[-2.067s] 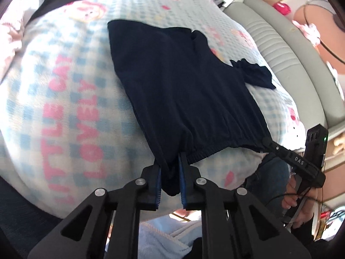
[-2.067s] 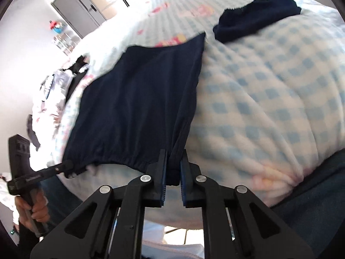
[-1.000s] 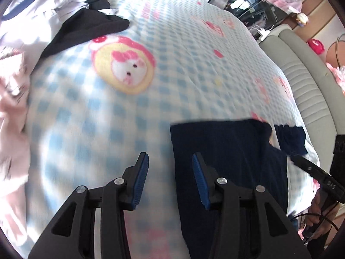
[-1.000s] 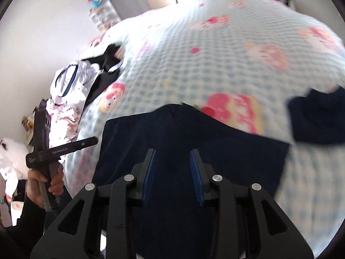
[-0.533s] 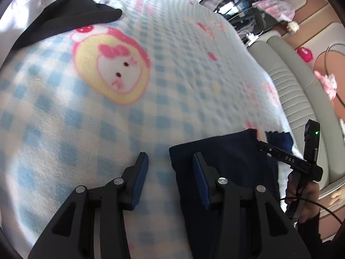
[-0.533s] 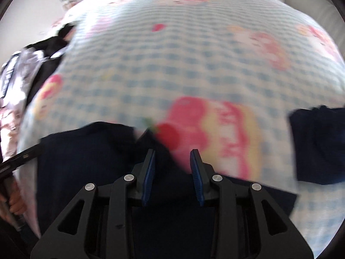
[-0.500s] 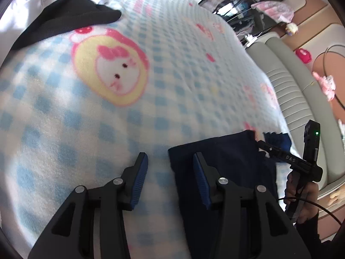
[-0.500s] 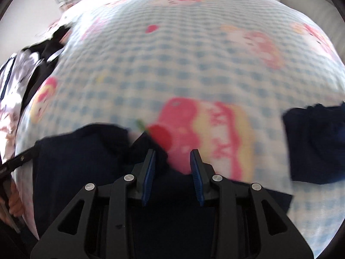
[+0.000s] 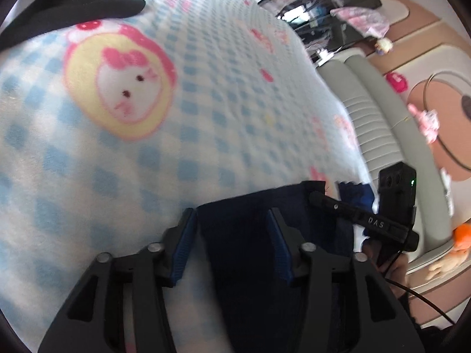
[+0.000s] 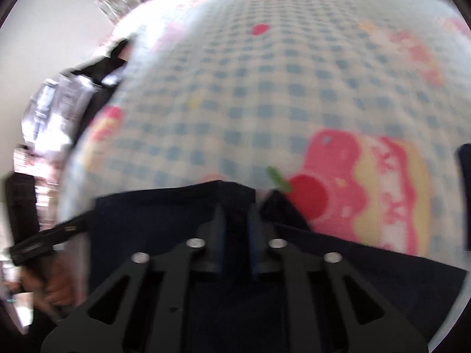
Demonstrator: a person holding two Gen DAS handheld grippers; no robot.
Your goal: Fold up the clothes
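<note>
1. Ahead of my left gripper (image 9: pixel 231 244), jaws apart, the checked blanket (image 9: pixel 206 94) lay bare through the middle of the frame, open room to pass.
2. A black garment (image 9: pixel 73 3) blocked the upper left corner.
3. To the right, the grey sofa back (image 9: pixel 371 123) walled off the blanket's edge.
4. My right gripper (image 9: pixel 362 219) crossed the lower right, just beside the navy cloth (image 9: pixel 250 264) under my left jaws.
5. In the right wrist view the blanket (image 10: pixel 279 88) was free ahead of my right gripper (image 10: pixel 235 235); heaped clothes (image 10: pixel 59 100) crowded the left edge, and a second navy piece (image 10: pixel 465 194) sat at the right edge.
</note>
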